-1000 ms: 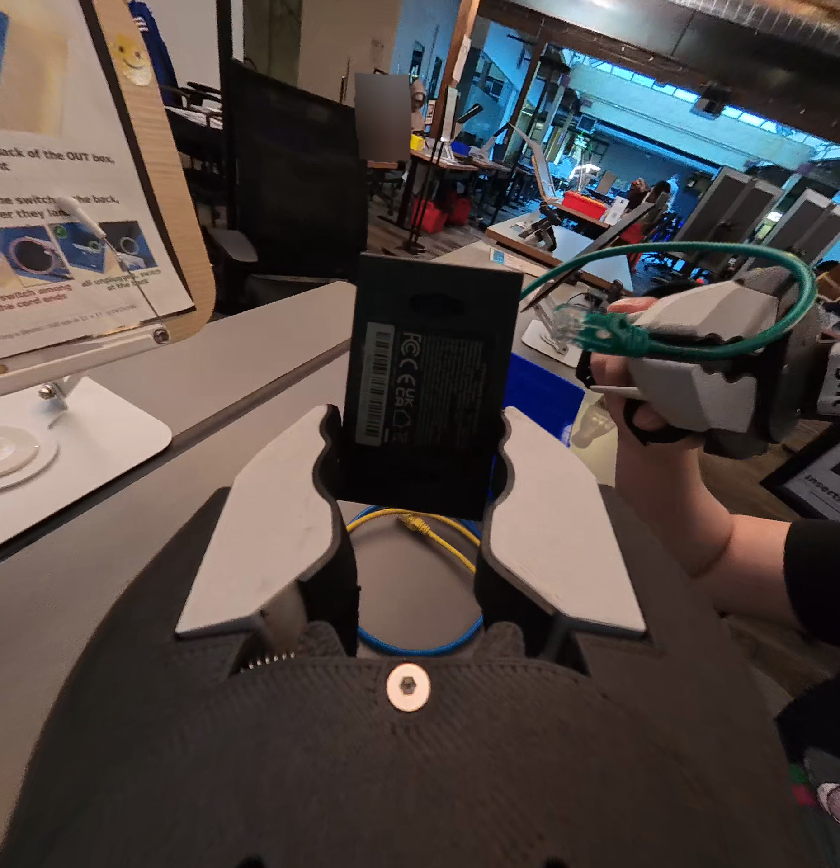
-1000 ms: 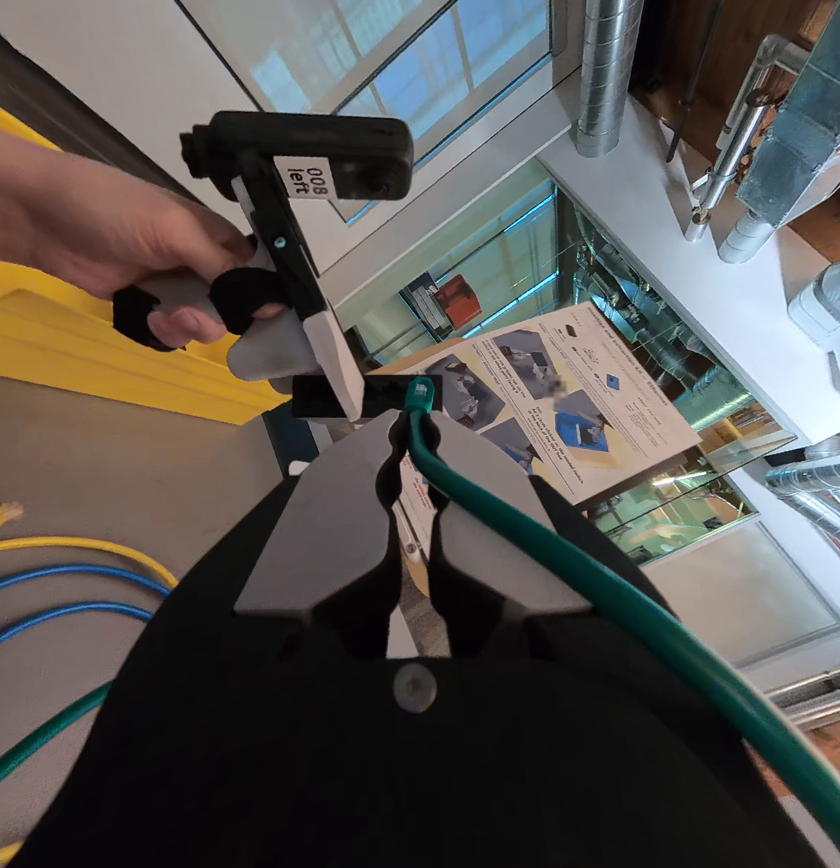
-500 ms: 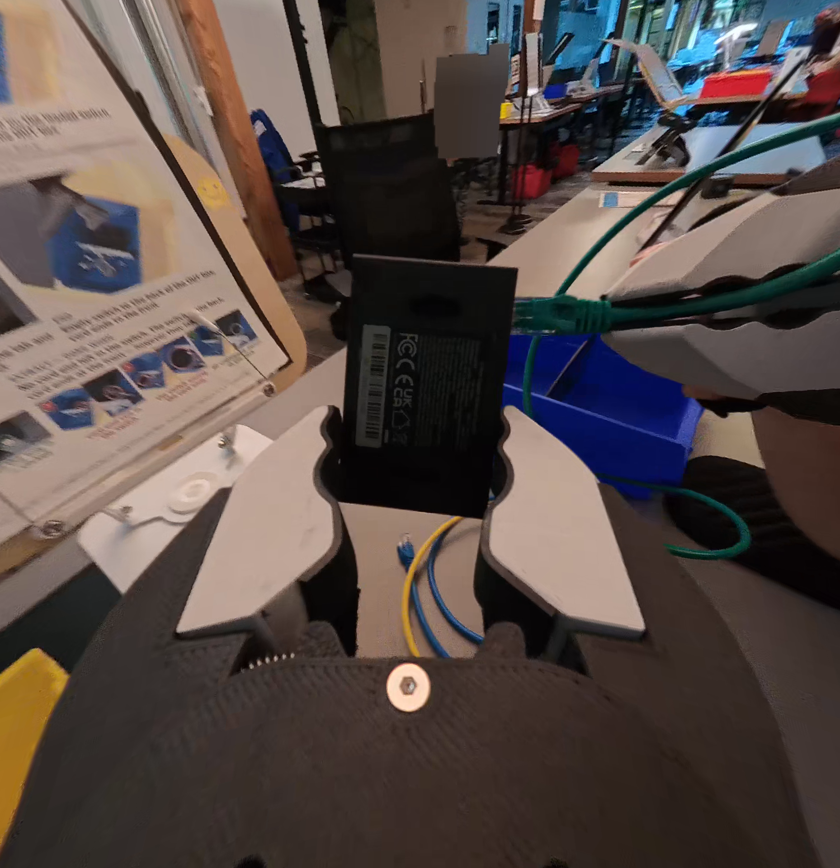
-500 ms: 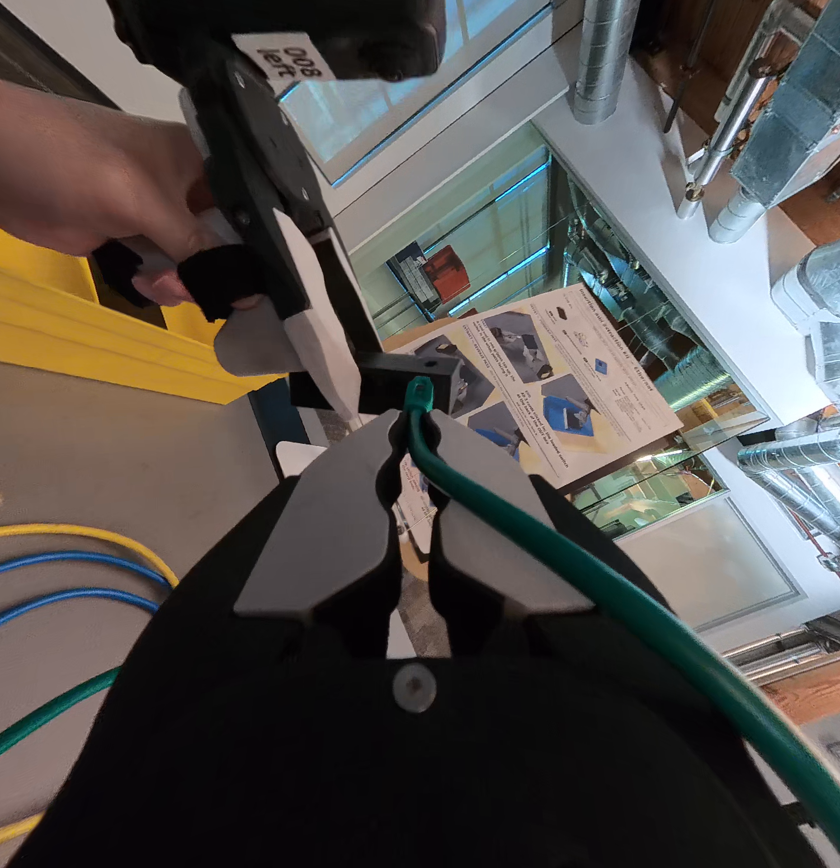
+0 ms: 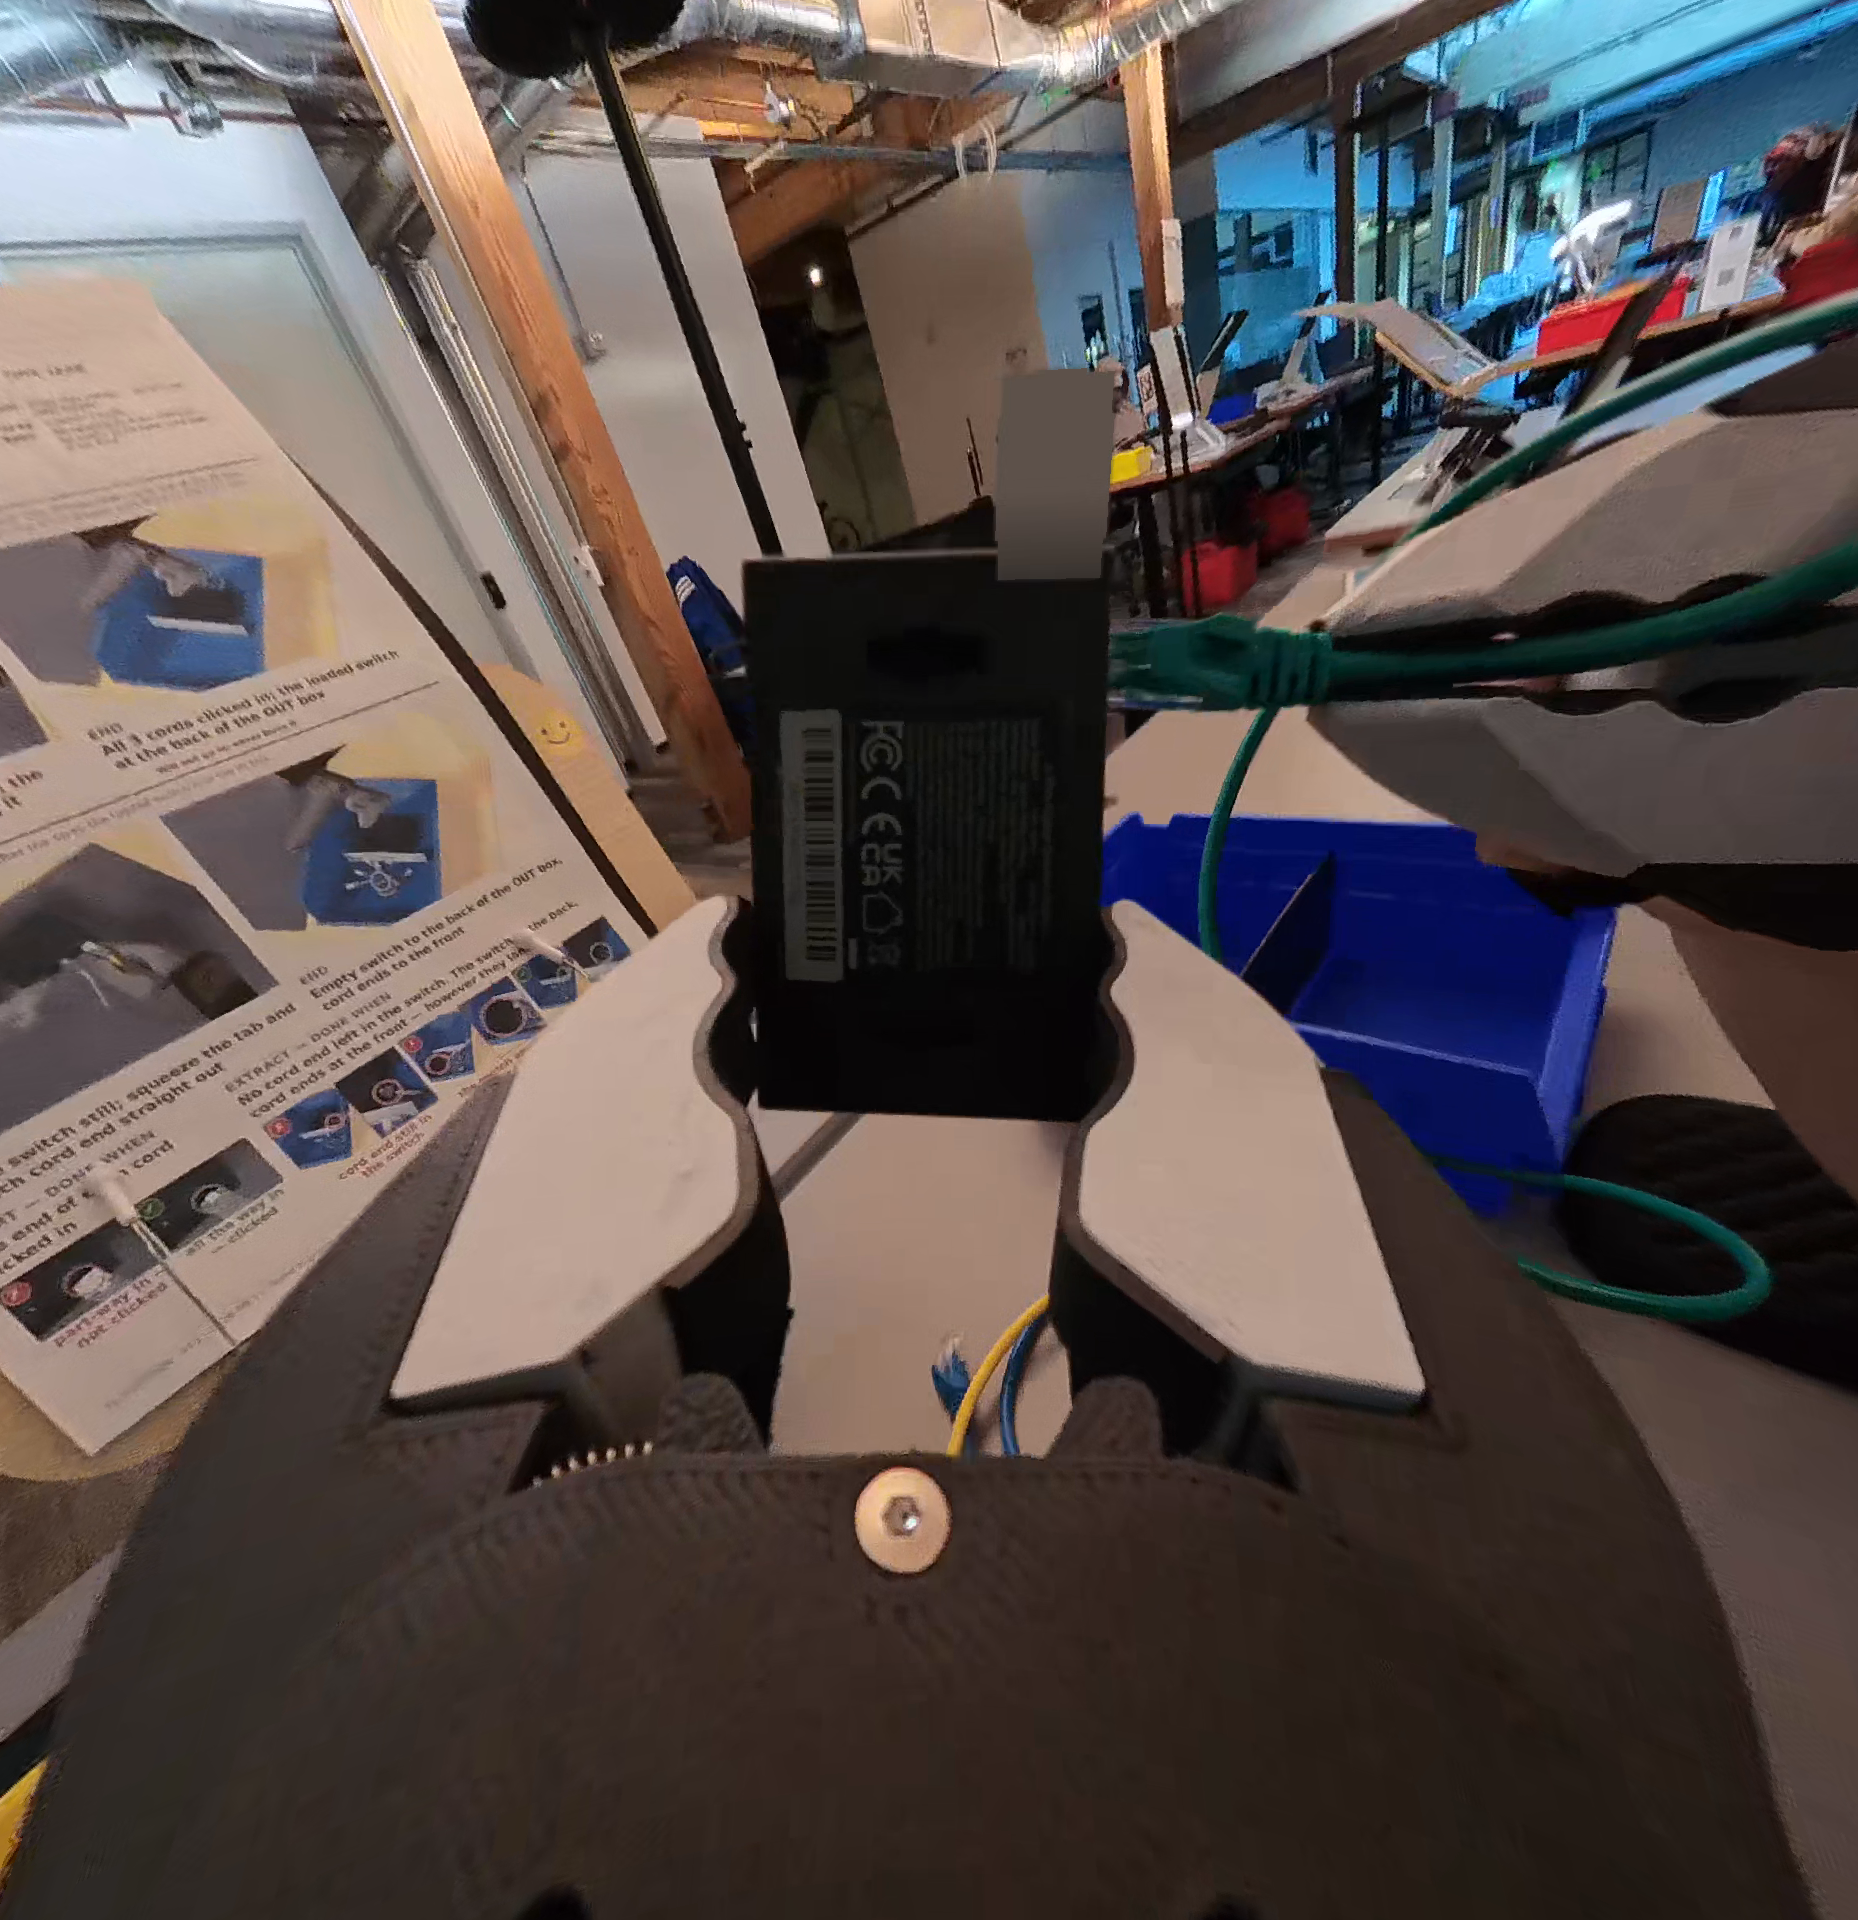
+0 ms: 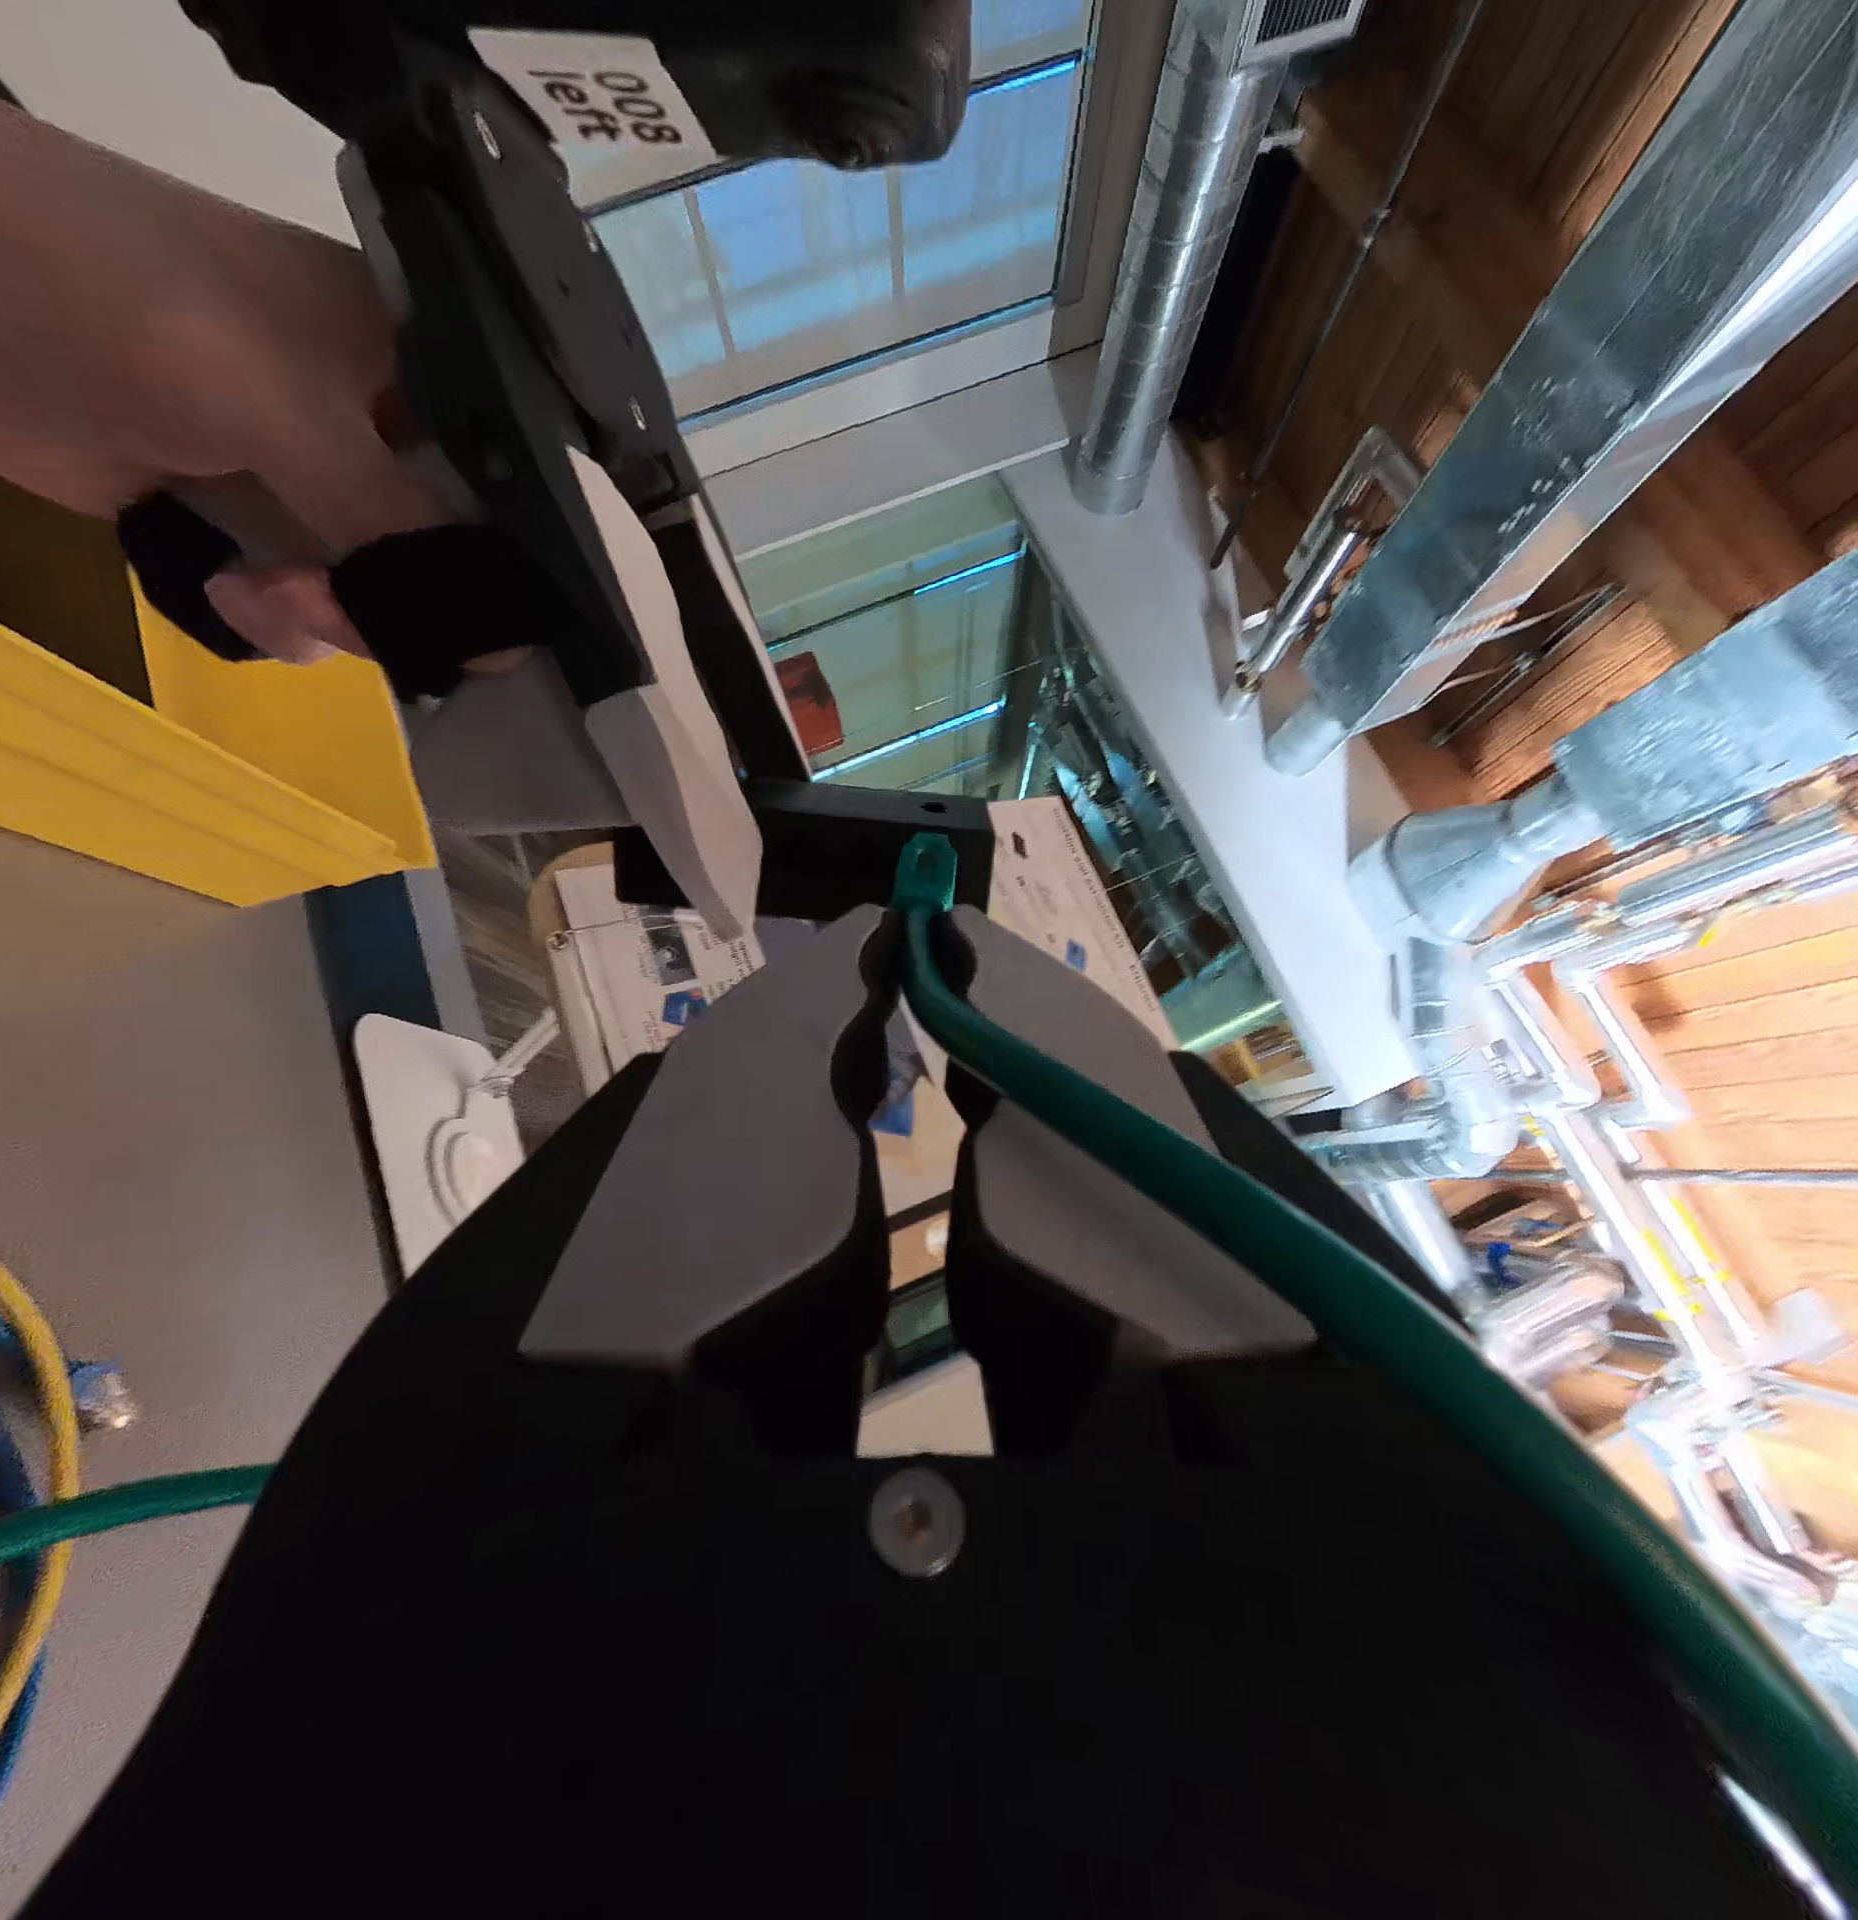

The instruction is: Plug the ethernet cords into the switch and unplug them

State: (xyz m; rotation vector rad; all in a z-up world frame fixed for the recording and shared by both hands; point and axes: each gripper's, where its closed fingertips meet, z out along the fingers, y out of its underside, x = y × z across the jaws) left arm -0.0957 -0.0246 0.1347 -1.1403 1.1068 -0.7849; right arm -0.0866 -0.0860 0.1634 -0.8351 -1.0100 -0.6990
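Note:
My left gripper point(image 5: 920, 997) is shut on a black switch point(image 5: 925, 831), held upright above the table with its labelled underside toward the camera. My right gripper point(image 6: 912, 925) is shut on a green ethernet cord point(image 6: 1112, 1122) just behind its plug point(image 6: 925, 873). In the left wrist view the green plug point(image 5: 1205, 660) meets the switch's right edge, with the right gripper point(image 5: 1330, 660) behind it. In the right wrist view the plug tip sits at the switch's point(image 6: 883, 831) port side; I cannot tell how deep it is. Yellow point(image 6: 31, 1475) and blue cords point(image 5: 1013, 1387) lie on the table.
A blue bin point(image 5: 1424, 977) stands on the grey table point(image 5: 914, 1247) at the right, with the green cord looping past it. An instruction sheet on a stand point(image 5: 229, 883) is at the left. A yellow bin point(image 6: 177, 769) sits beyond the left hand point(image 6: 156, 384).
Both grippers came together: the green plug moved from apart on the right to the switch's right edge. The left gripper turned, bringing the instruction sheet and blue bin into view.

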